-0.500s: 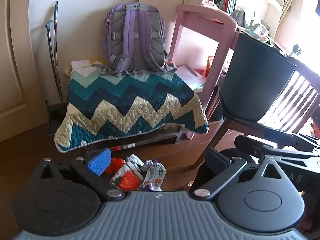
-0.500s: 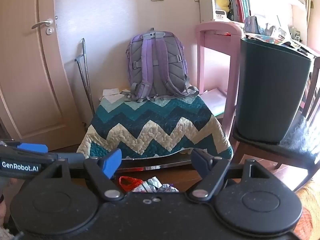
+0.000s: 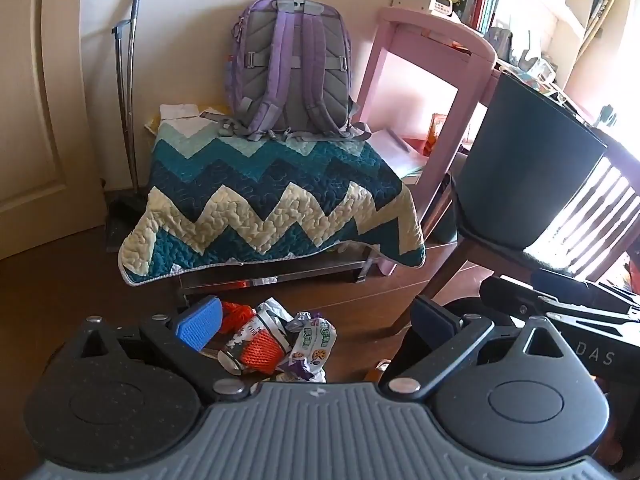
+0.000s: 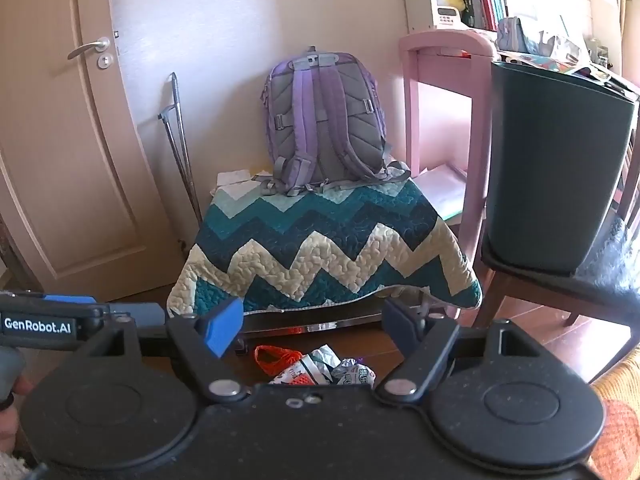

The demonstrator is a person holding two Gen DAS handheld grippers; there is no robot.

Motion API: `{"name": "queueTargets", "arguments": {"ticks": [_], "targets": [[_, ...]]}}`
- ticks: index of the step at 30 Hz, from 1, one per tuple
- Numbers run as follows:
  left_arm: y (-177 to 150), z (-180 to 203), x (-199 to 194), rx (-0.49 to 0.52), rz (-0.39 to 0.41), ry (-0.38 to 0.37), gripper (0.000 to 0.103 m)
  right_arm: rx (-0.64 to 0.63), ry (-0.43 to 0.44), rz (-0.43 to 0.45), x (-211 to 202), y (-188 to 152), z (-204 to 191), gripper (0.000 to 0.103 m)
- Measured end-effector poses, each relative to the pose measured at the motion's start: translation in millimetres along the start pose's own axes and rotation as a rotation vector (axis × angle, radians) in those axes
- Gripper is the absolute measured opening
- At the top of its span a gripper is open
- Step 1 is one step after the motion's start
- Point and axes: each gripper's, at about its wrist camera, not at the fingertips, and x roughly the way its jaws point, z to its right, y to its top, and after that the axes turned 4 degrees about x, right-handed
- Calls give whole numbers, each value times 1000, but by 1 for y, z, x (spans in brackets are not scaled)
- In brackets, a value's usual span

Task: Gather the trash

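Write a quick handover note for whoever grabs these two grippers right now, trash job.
Left gripper: open, empty, angled down over the trash pile.
Right gripper: open, empty, same pile just ahead.
Trash: crumpled wrappers and orange netting on the floor in front of the quilt-covered bench.
Bin: dark, on the chair to the right.
Done: nothing collected yet.
Left: pick everything up and bin it.

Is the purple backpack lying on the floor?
No, the purple backpack stands upright on the zigzag quilt, leaning against the wall.
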Motion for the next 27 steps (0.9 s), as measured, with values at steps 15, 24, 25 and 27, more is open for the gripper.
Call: {"name": "queueTargets", "arguments": {"ticks": [15,24,25,27], "targets": [[7,1,-6,-5,26,0,101,-6,-1,0,-4,4,-2,76],[8,0,-6,-5,31,-3,101,-8,-1,2,-5,4,-3,76],[9,0,-6,-3,32,-4,101,-9,0,3,-5,4,-3,76],[10,0,-6,-2,33,-1,101,-9,-1,3,-4,4,-3,76]]}}
